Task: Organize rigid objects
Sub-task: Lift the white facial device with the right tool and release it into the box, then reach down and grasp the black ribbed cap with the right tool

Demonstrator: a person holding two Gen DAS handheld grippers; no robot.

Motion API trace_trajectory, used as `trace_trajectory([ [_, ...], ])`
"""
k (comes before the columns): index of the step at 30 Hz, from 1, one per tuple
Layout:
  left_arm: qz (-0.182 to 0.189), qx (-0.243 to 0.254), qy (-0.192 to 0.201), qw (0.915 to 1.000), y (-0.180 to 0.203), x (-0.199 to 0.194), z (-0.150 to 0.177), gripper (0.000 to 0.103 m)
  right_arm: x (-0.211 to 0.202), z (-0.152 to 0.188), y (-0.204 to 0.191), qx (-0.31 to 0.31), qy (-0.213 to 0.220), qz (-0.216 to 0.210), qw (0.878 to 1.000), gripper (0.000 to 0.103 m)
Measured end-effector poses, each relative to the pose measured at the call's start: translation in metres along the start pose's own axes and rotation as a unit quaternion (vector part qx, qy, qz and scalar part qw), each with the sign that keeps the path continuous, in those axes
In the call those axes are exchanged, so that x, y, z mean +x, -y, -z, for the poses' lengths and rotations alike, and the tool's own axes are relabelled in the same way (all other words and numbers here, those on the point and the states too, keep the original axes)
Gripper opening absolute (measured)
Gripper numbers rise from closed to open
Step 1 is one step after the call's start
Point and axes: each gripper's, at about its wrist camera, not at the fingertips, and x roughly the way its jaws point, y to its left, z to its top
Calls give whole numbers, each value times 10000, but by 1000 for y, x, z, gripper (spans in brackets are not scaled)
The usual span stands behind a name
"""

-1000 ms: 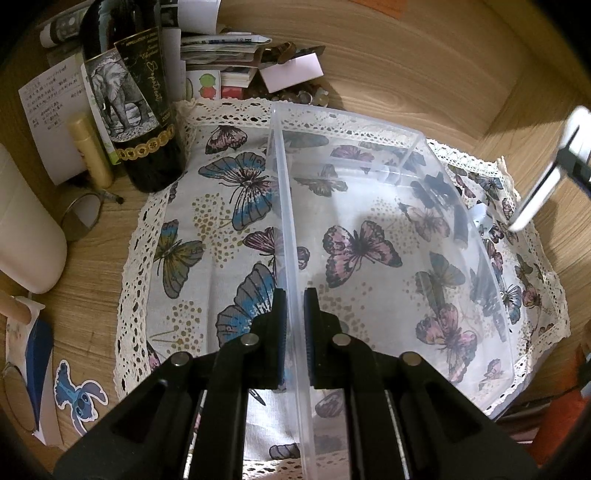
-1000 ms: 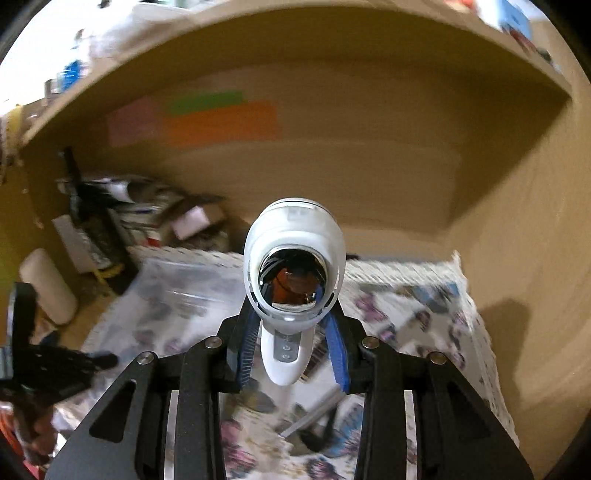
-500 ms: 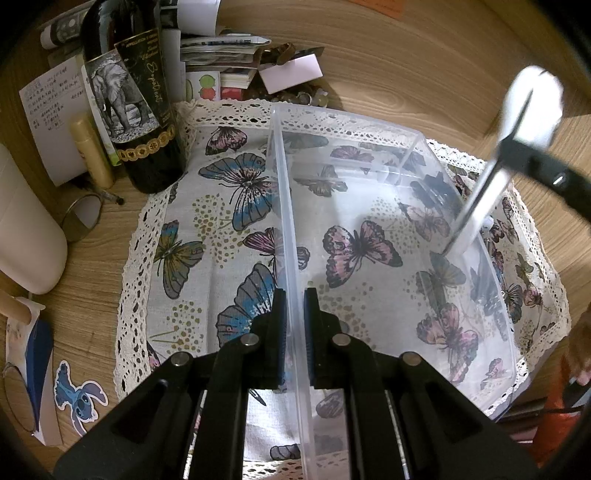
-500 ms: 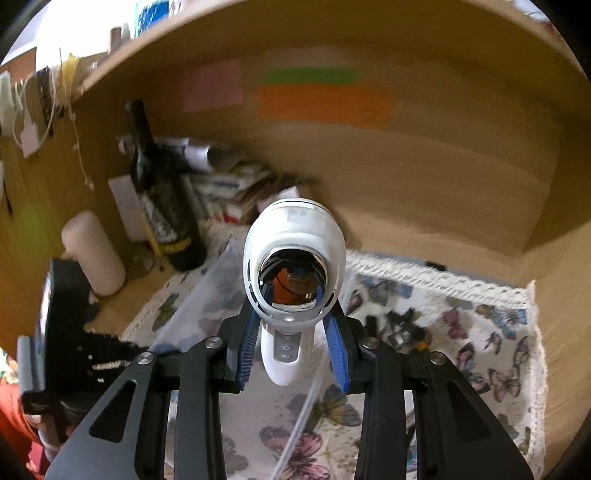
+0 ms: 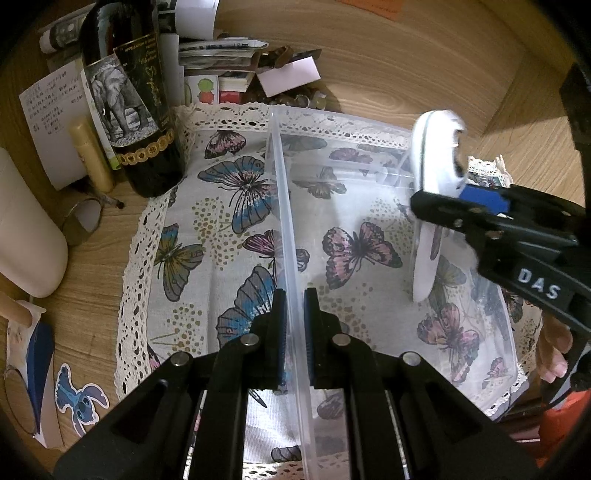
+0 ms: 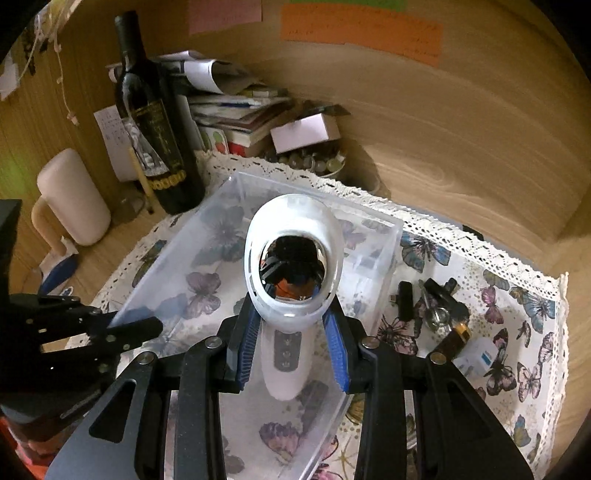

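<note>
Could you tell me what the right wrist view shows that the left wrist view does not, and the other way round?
Only the right wrist view shows the small dark items lying on the cloth beside the bin, and the orange note on the wall. Only the left wrist view shows the blue cartoon sticker on the wood and the left gripper with its jaws clamped on the bin wall. Both show the clear plastic bin, the wine bottle and the white device held in the right gripper.

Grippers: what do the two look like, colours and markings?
Both are matte black, angular frames with silver screw heads. The right gripper has ribbed blue pads, and its body carries white "DAS" lettering. The left gripper shows dark pads.
</note>
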Motion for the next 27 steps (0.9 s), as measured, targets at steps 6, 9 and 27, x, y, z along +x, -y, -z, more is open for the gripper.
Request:
trace_trajectory([
  [6, -23, 29, -1, 10000, 1, 0, -1, 9, 16, -1, -1, -52, -300, 63, 9995, 32],
  [9, -22, 30, 0, 10000, 1, 1, -1, 9, 18, 0, -3, -100, -300, 98, 9995, 35],
  [27, -64, 61, 0, 10000, 2, 2, -2, 9, -58, 7, 35, 416, 880, 867, 9915, 64],
])
